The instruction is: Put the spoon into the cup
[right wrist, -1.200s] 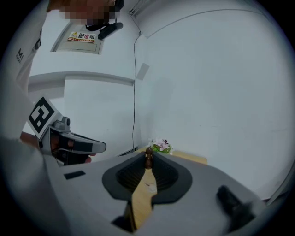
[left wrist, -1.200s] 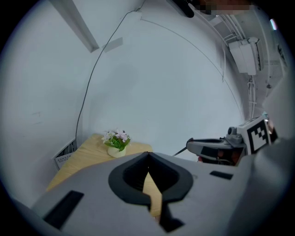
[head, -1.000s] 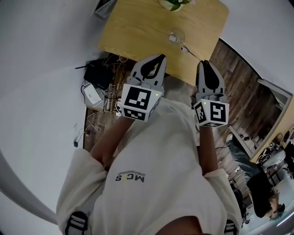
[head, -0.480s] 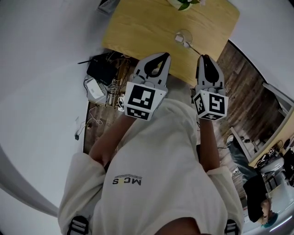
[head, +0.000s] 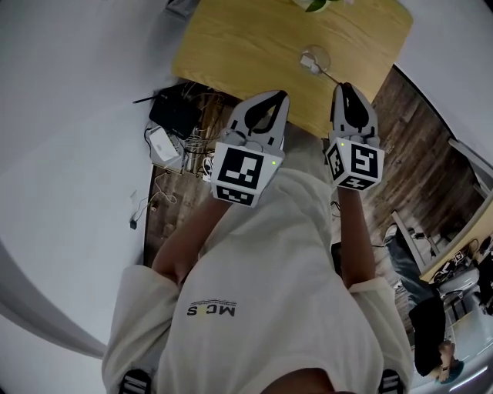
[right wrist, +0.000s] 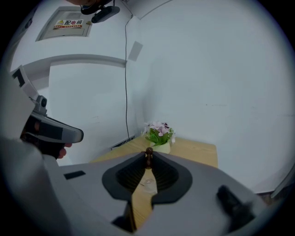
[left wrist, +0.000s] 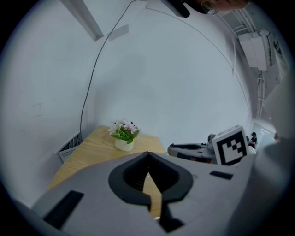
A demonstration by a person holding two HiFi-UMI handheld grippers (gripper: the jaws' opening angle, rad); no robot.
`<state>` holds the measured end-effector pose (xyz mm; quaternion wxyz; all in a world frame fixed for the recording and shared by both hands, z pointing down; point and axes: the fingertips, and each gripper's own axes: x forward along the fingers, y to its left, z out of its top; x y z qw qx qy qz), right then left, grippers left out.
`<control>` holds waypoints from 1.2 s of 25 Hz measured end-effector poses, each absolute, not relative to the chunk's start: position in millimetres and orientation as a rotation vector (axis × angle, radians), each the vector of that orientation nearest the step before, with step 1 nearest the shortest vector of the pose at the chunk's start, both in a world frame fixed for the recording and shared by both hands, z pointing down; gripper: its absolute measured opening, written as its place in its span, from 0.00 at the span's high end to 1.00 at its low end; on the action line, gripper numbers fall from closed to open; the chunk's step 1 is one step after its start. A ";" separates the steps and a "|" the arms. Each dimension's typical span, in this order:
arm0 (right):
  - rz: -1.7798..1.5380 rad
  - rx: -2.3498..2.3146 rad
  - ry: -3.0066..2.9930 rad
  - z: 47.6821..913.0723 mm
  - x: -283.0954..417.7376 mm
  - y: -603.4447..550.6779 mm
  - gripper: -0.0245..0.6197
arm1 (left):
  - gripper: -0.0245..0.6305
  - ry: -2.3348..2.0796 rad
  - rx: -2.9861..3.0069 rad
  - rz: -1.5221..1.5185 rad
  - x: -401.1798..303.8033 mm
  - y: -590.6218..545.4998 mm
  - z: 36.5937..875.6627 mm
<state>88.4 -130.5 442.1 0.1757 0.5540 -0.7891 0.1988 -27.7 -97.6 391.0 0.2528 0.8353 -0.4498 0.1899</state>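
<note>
Pale wood table sits closer than a second ago, and both grippers have come forward to its near edge. The right gripper's tips now overlap that edge in the head view.

Counted on the table: one glass cup, one spoon and one potted plant. There are two grippers.

The cup stands toward the table's right side. The spoon lies on the table with its pale end at the cup (touching or overlapping, I cannot tell) and its handle running toward the near edge. The plant stands at the far edge.

The left gripper hangs over the near edge, its jaws pressed together at the tips with nothing between them. The right gripper is by the spoon's handle end, its jaws also together. A small brown knob shows right at its tips (whether it is pinched, I cannot tell).
</note>
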 end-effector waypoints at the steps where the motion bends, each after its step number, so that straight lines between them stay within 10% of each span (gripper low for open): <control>1: 0.567 1.565 -2.232 446.0 88.0 -130.9 0.87 | 0.95 -1.223 2.268 0.520 -27.8 -97.1 392.7; 30: 0.715 1.418 -2.140 533.7 71.9 -143.8 0.87 | 0.95 -1.224 2.211 0.570 -31.6 -94.0 429.6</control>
